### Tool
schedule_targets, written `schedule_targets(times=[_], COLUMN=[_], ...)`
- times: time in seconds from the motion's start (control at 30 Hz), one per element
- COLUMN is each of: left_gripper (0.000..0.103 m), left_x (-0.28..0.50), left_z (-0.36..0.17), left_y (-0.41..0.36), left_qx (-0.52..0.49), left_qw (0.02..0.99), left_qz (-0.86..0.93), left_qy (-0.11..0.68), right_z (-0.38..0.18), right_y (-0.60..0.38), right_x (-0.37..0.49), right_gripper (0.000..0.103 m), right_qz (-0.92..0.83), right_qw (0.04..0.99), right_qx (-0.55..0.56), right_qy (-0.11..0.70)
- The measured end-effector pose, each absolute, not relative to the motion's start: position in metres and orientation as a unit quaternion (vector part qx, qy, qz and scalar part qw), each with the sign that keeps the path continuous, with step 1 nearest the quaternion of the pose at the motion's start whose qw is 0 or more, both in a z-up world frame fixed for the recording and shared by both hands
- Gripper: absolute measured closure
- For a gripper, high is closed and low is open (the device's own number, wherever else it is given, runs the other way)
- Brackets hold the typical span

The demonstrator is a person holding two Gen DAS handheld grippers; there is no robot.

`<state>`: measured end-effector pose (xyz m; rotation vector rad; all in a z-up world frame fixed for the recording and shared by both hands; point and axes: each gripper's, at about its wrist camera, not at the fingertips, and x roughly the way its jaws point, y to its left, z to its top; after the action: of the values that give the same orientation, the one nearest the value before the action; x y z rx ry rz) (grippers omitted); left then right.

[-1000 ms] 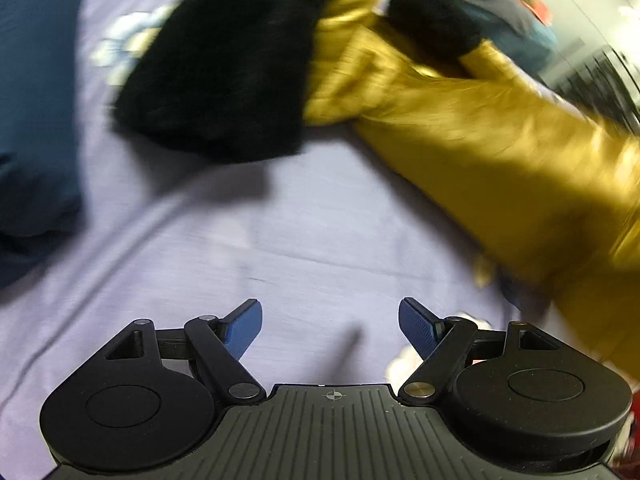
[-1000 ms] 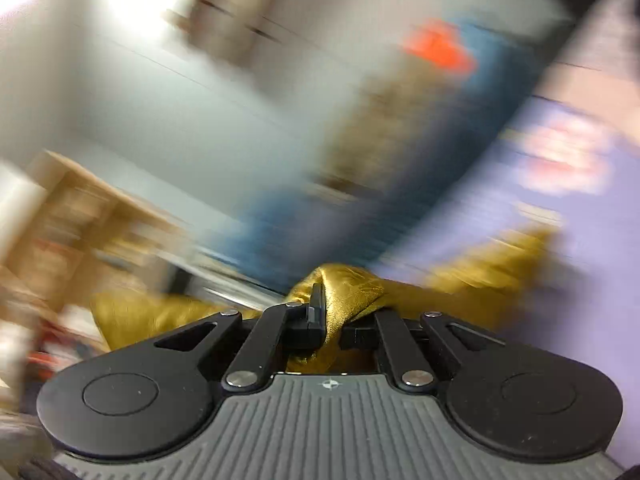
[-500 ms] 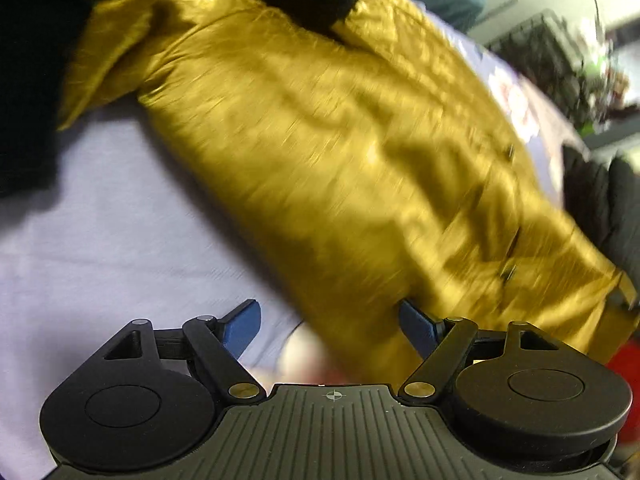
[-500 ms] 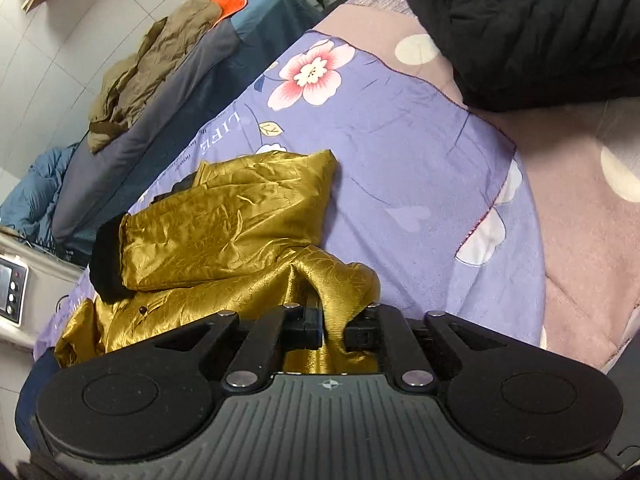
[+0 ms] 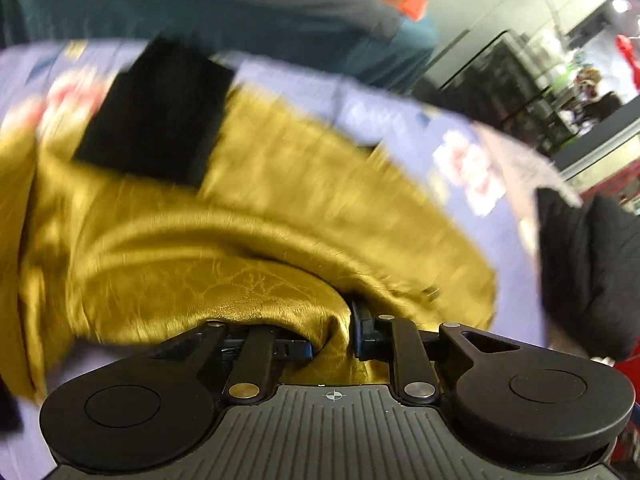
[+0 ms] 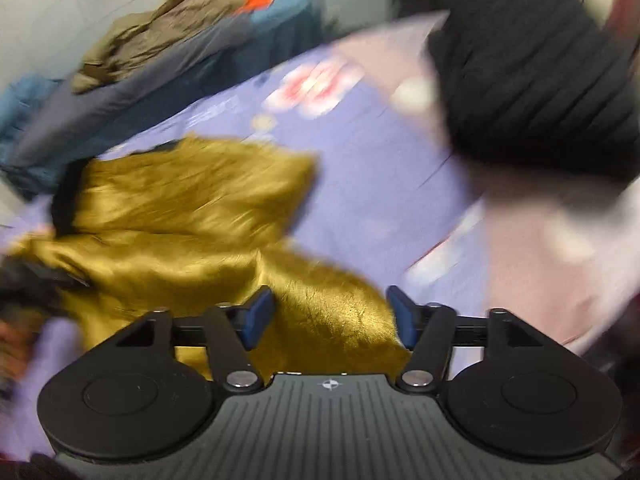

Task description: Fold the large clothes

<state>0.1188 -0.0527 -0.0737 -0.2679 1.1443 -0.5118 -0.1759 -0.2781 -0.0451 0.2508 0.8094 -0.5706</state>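
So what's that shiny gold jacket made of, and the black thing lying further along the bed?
The gold jacket looks like a satin-type woven fabric, perhaps silk or polyester brocade: it has a bright sheen and a faint woven pattern near the left gripper. Its black cuff looks matte and fuzzy. The black garment seems quilted, with ribbed stitching; blur leaves the fibre open.

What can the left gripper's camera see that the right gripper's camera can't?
Only the left wrist view shows the left gripper pinched shut on a bunched fold of the gold jacket, and a dark shelf rack by the wall.

Only the right wrist view shows the right gripper open over the gold fabric, and a brown garment lying on the far bed.

Both show the gold jacket, the purple flowered sheet under it, and a black padded garment on the bed.
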Motion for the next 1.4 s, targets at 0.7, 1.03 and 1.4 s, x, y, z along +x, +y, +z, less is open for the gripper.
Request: schedule_targets(times=[0.7, 1.03, 1.4], left_gripper=[0.0, 0.0, 0.0], left_x=[0.115, 0.024, -0.043], left_z=[-0.05, -0.087, -0.095], left_y=[-0.012, 0.093, -0.008], left_qx=[-0.124, -0.122, -0.066], left_qw=[0.751, 0.762, 0.735], left_qz=[-0.305, -0.233, -0.39], left_qy=[0.572, 0.592, 0.551], right_z=[-0.169, -0.089, -0.079], right_y=[-0.087, -0.254, -0.279], right_x=[-0.018, -0.074, -0.076], right_gripper=[0.086, 0.091, 0.091], right_qz=[-0.021, 0.184, 0.23], right_qw=[0.856, 0.722, 0.628], right_qx=[-0.117, 0.513, 0.663], right_qy=[0.504, 0.427, 0.337])
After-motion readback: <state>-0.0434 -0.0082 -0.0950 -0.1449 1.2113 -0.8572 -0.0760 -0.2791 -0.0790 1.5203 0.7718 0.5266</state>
